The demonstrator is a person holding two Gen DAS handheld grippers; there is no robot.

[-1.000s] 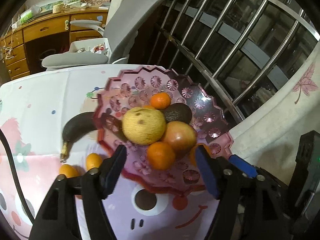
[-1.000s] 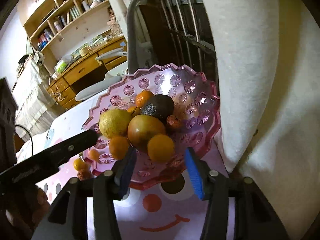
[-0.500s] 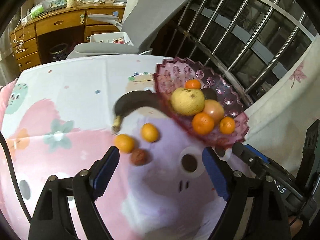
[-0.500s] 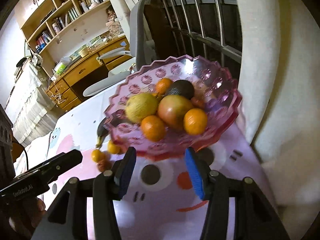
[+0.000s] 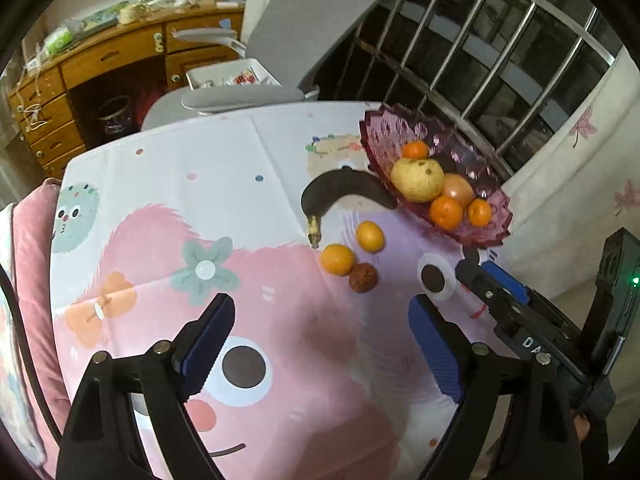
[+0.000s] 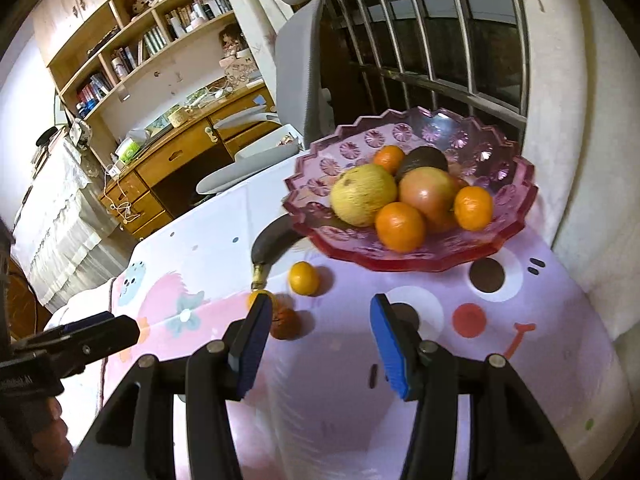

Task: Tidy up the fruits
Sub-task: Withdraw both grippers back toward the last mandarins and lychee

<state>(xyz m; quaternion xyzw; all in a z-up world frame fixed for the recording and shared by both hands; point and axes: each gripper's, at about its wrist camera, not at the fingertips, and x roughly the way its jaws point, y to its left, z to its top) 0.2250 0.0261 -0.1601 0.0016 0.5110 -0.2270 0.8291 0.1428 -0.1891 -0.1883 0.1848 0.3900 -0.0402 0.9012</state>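
Both grippers hang over the cartoon-print tablecloth point(image 5: 168, 168), jaws spread wide, nothing between them. Left gripper point(image 5: 320, 344) sits above the pink patch of the cloth; right gripper point(image 6: 316, 344) is low over the purple patch, in front of the bowl.

Pink glass bowl point(image 6: 516, 216) stands at the far corner of the table by the window bars point(image 5: 480, 52). Inside it: a yellow-green round fruit point(image 6: 363, 194), a reddish apple-like fruit point(image 6: 430, 192), three small oranges – one at the front point(image 6: 400, 226), one at the right point(image 6: 473, 207), one at the back point(image 6: 389, 159) – and a dark avocado point(image 6: 426, 159) behind the apple.

Loose on the cloth, just outside the bowl:
- blackened banana point(image 5: 340, 190), its far end tucked under the bowl rim, stem pointing toward the grippers
- two small oranges point(image 5: 370, 236) point(image 5: 337, 259) near the stem
- a brown wrinkled fruit point(image 5: 363, 277) touching the nearer orange

In the right wrist view the left finger pad point(image 6: 252, 344) partly hides that nearer orange and the brown fruit – they lie just beyond its tip.

Grey office chair point(image 5: 288, 48) and wooden desk point(image 5: 100, 64) stand behind the table.
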